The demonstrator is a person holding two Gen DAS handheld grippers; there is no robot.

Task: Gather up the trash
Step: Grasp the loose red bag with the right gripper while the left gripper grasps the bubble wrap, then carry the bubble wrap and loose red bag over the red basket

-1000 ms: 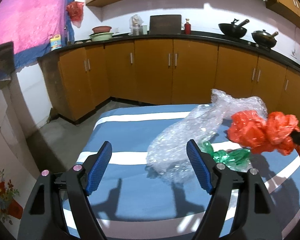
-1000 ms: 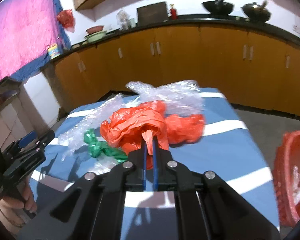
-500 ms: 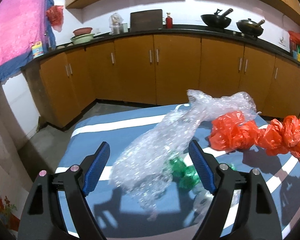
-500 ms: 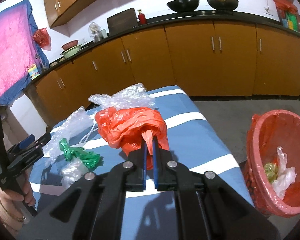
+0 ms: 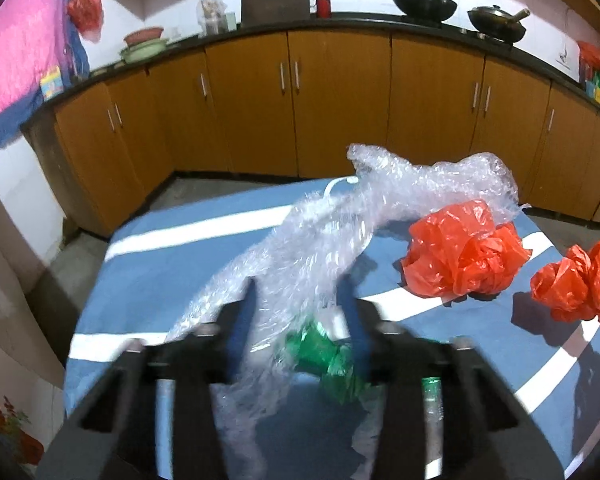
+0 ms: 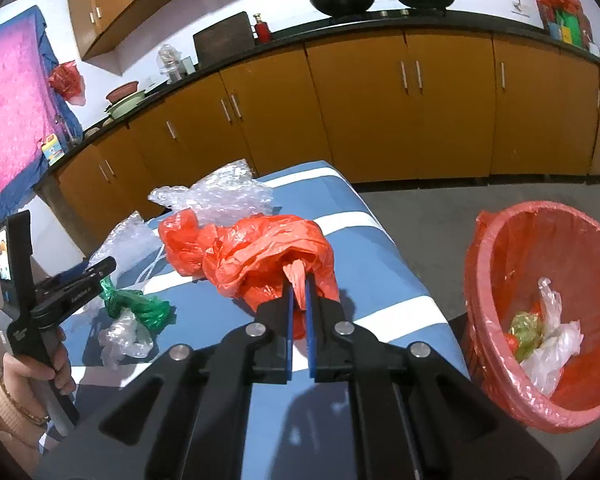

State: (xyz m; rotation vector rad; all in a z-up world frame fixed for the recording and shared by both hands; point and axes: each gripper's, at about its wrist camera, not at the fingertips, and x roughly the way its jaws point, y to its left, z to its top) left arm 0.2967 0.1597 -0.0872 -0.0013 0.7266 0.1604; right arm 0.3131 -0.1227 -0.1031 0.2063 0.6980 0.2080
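Note:
A long strip of clear bubble wrap [image 5: 320,240] lies across the blue striped table [image 5: 172,264]. My left gripper [image 5: 300,304] is closing on the strip's near end, its blurred fingers [image 5: 240,320] against the wrap on both sides. In the right wrist view the left gripper [image 6: 104,266] is held by a hand at the table's left edge. My right gripper [image 6: 298,280] is shut on a twisted end of a red plastic bag [image 6: 268,256]. A second red bag [image 5: 460,256] rests on the table. A green bag [image 5: 328,356] lies under the wrap.
A red lined bin [image 6: 496,264] with some trash in it stands on the floor right of the table. A crumpled clear plastic piece [image 6: 124,336] lies by the green bag [image 6: 140,306]. Wooden cabinets [image 6: 380,112] run along the far wall.
The left gripper's jaws went from wide apart to narrow around the bubble wrap as it moved in over it. The right gripper swung right with the red bag, bringing the bin into view.

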